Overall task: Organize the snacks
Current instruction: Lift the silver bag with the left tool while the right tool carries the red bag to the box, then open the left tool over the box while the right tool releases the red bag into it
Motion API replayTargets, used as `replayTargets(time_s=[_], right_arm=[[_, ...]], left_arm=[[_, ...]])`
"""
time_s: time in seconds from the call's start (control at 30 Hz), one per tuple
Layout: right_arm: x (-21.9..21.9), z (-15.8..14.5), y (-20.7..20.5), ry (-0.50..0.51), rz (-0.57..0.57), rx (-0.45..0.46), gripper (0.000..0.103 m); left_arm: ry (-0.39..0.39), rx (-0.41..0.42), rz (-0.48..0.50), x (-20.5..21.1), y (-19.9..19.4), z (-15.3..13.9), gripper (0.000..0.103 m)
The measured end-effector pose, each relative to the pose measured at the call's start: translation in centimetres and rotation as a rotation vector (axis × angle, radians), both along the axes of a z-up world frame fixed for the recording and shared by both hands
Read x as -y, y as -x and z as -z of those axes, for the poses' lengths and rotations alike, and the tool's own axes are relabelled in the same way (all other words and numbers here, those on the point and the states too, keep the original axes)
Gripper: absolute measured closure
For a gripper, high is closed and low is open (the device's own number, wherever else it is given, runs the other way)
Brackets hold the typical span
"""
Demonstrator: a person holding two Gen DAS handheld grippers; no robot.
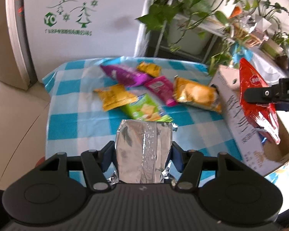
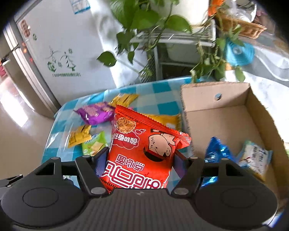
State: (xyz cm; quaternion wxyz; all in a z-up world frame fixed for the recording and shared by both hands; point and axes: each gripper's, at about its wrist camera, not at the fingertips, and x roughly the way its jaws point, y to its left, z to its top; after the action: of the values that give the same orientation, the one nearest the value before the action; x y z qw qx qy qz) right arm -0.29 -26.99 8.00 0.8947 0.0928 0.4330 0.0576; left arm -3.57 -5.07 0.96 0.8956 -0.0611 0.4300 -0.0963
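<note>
Both grippers grip packets, left [image 1: 143, 154] silver [image 1: 144, 152], right [image 2: 139, 159] red [image 2: 142, 154], beside carton [image 2: 256, 104].

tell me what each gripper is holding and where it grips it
The left gripper holds a silver foil packet by its two side edges near its lower end. The right gripper holds a red snack bag the same way.

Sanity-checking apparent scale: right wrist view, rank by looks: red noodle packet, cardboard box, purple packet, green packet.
1. cardboard box
2. red noodle packet, inflated by nearness, clamped in the right hand-held gripper
3. purple packet
4. green packet, partly hidden, so unsure against purple
</note>
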Motion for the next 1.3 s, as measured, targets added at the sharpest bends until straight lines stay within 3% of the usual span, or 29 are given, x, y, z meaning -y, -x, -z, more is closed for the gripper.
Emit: replayTargets(time_s=[0.3,0.5,0.77,1.13,1.3], right_arm=[[5.7,-2.3,1.7,-0.009,0.102,0.079,0.029],[10.4,-2.8,2.9,-0.053,0.24,0.107,0.029],[13.6,-2.1,3.8,-0.082,0.358,0.09,0.029],[14.7,-1.8,4.1,-0.099,0.417,0.062,0.029],[15.2,-1.3,3.8,-0.115,0.451,0.041,0.028]], left_arm=[[0.079,0.05,0.098,5.3,-0.3,-3.4,0.043],[0.127,0.062,0.182,9.9,-0.6,-4.7,0.043],[0.16,0.046,0.269,15.3,-1.1,-5.0,0.043],[0.165,0.007,0.333,21.2,-1.6,-3.5,0.043],[0.165,0.043,0.346,22.0,-1.3,-4.1,0.027]])
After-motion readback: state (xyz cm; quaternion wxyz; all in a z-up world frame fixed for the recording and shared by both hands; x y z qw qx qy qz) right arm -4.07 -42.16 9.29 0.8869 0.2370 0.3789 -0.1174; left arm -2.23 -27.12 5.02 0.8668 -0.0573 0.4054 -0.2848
